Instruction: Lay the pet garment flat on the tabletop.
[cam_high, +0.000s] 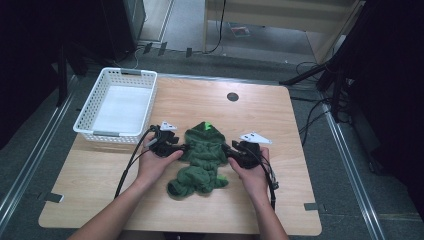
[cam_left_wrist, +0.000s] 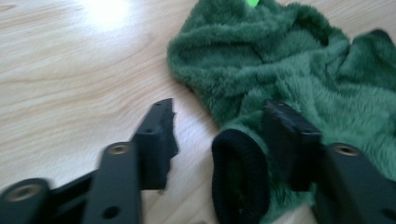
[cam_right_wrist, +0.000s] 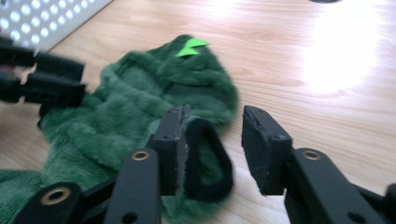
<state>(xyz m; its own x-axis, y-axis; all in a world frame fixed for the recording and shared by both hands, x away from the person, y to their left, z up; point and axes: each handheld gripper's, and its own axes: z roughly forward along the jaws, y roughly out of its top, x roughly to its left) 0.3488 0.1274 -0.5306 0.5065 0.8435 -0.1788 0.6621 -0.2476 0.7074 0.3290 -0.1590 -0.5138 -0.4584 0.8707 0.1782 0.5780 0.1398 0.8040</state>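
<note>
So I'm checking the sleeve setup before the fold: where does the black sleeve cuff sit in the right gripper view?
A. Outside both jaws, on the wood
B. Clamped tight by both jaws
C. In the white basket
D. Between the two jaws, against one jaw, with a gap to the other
D: the black cuff of the green fleece garment lies between the right gripper's jaws, with a gap to one.

In the left gripper view, the top and right edges are cutting off the green garment (cam_left_wrist: 299, 70), and the left hand-held gripper (cam_left_wrist: 219, 154) is hiding part of its black cuff (cam_left_wrist: 240, 179). In the right gripper view, the garment is running off the bottom left corner, and the white basket (cam_right_wrist: 42, 18) is showing as a blurred corner. In the high view, the person's forearms are leaving the frame at the bottom, and the jaws are looking too small to judge.
</note>
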